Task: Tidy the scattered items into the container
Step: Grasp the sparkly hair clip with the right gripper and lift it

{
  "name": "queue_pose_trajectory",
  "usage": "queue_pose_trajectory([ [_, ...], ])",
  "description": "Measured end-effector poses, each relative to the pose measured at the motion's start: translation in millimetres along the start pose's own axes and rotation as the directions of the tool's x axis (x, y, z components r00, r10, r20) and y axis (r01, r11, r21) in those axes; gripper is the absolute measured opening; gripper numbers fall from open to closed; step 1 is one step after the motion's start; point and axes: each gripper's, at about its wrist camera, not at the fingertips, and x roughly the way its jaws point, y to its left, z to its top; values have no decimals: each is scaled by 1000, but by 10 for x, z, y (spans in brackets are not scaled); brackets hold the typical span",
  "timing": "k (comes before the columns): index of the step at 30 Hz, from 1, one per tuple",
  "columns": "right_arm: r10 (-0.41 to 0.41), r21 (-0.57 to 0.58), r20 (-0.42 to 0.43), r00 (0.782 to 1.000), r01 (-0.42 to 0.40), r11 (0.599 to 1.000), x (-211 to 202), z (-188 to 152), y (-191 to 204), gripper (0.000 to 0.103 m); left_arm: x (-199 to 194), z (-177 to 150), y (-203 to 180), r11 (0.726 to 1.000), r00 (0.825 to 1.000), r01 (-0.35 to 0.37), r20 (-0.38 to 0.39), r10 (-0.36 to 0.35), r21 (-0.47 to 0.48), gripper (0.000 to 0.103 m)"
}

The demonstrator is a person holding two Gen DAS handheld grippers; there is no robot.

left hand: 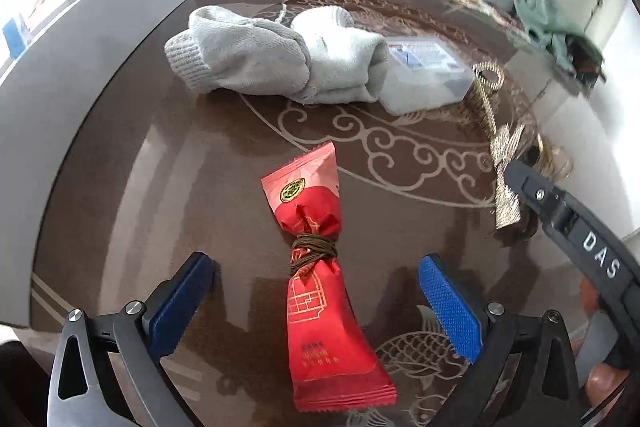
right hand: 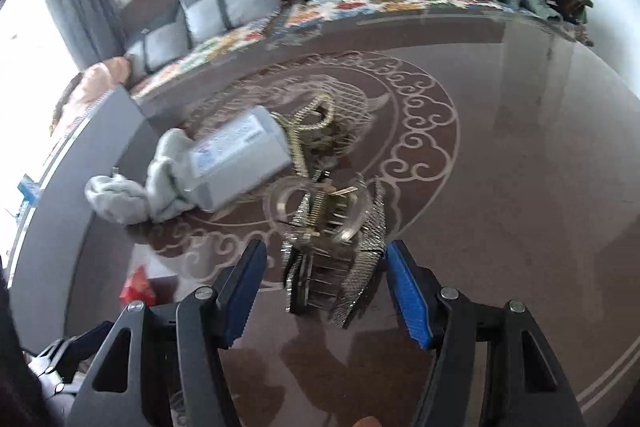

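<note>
glossy brown table (left hand: 168, 163): red packet (left hand: 320, 267) lengthwise between wide-spread left gripper (left hand: 316, 307) fingers

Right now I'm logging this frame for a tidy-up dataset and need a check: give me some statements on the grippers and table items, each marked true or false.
1. The left gripper is open, its fingers either side of the red packet. True.
2. A brown cord is tied around the red packet's middle. True.
3. The right gripper is shut on the grey socks. False: it is open, with the glittery hair clip between its fingers, and the socks lie off to the left.
4. The clear plastic box lies beside the grey socks. True.
5. The red packet is already inside a container. False: it lies on the brown patterned table.
</note>
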Motion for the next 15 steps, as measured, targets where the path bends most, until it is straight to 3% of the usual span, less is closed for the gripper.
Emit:
queue_pose_trajectory([
  [6, -72, -34, -4, 997, 72, 997, 86, -3, -24, 63, 10, -9, -40, 999, 999, -38, -5, 38, 10, 103],
  [12, -146, -178, -9, 989, 142, 974, 180, 12, 99, 64, -1, -18, -43, 998, 998, -61, 1, 61, -27, 103],
  [15, -140, -169, -11, 990, 137, 976, 176, 19, 81, 64, -3, -38, -45, 997, 998, -68, -4, 68, -42, 103],
])
